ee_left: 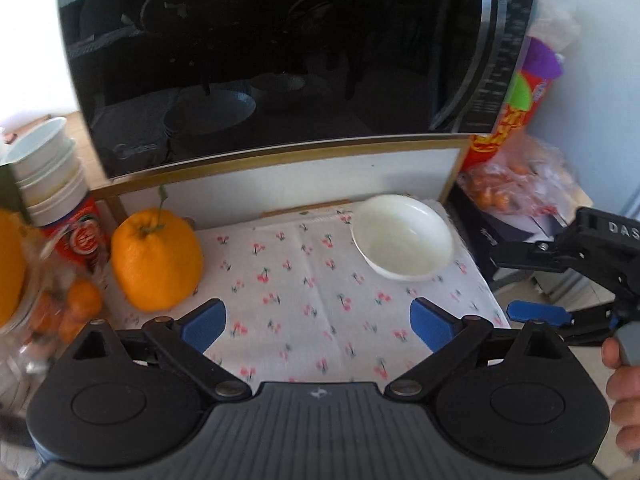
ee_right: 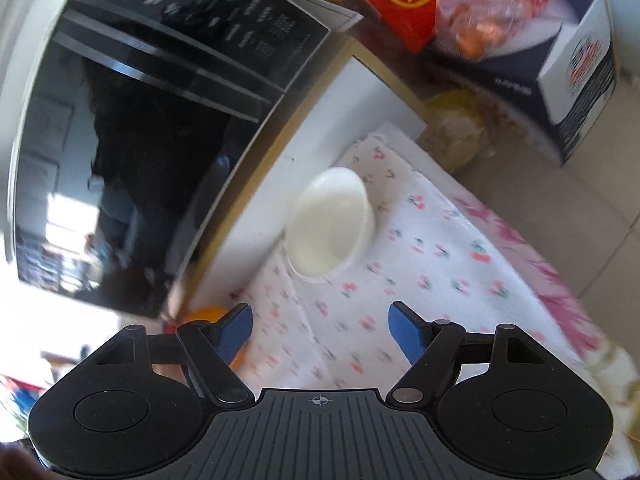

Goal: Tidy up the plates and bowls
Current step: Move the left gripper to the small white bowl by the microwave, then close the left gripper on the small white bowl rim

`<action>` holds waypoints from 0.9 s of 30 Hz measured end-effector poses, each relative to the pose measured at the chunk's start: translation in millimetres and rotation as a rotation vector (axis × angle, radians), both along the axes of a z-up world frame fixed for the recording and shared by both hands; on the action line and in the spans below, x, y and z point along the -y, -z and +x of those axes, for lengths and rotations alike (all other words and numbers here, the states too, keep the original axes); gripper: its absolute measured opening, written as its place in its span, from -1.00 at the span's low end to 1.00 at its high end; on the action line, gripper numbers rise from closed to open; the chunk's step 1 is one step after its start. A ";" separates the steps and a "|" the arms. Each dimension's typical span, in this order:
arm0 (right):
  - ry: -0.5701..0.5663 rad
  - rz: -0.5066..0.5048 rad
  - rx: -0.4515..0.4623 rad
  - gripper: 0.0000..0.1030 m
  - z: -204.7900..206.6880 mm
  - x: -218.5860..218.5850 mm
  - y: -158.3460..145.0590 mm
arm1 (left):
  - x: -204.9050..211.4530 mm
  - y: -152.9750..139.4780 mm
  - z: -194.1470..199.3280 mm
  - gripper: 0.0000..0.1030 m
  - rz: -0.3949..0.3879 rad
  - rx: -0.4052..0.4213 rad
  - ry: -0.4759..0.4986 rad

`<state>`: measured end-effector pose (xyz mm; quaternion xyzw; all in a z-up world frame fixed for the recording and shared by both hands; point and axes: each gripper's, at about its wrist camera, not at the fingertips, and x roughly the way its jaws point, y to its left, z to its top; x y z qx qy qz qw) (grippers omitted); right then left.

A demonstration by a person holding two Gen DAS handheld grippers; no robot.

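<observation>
A white empty bowl [ee_left: 402,237] stands upright on a white cloth with cherry print [ee_left: 304,280], at the cloth's far right corner, in front of the microwave. It also shows in the right wrist view [ee_right: 330,226]. My left gripper [ee_left: 318,324] is open and empty, low over the cloth's near part, well short of the bowl. My right gripper [ee_right: 320,334] is open and empty, over the cloth, pointing toward the bowl from the right. The right gripper also shows at the right edge of the left wrist view [ee_left: 536,314].
A black microwave [ee_left: 280,60] stands on a white shelf behind the cloth. A large orange [ee_left: 156,260] sits at the cloth's left edge, with stacked paper cups [ee_left: 52,176] beyond. A bag of small oranges [ee_left: 516,188] lies on a dark box [ee_right: 560,68] at right.
</observation>
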<state>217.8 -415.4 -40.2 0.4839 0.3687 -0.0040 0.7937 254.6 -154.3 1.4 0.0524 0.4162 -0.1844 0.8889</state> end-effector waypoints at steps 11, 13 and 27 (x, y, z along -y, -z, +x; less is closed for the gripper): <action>0.035 0.050 0.046 0.37 39.3 6.4 47.9 | 25.2 51.0 52.5 0.36 -0.156 -0.038 0.007; 0.044 0.043 0.050 0.25 40.9 5.5 51.7 | 31.6 55.2 59.7 0.20 -0.178 -0.045 0.003; 0.118 0.046 0.082 -0.68 41.9 5.9 71.5 | 45.8 70.9 73.2 -0.66 -0.183 -0.020 -0.064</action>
